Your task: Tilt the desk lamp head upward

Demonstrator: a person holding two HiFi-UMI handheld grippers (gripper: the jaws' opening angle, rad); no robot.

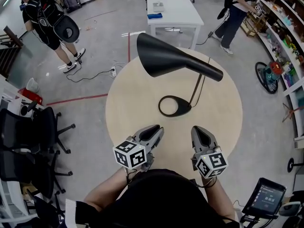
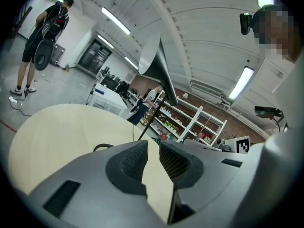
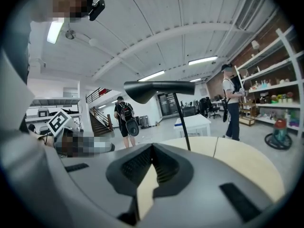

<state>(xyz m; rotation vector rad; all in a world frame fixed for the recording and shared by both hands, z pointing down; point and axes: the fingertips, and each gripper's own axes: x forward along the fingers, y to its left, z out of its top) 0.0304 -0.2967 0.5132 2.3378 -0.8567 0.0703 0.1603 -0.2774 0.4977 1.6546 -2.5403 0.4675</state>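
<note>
We see both sets of jaws closed on nothing, left gripper [image 1: 154,129] and right gripper [image 1: 199,131] side by side over the round surface's [image 1: 128,103] near part. Bare wood separates them from the desk lamp [image 1: 166,58], which stands mid-surface, head reaching far-left.

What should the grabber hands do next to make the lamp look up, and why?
Probably reach the right gripper forward toward the lamp head, opening its jaws on the way. Both it and the left gripper sit shut and empty near the table's front edge, well short of the lamp, and the head faces down at the table.
</note>
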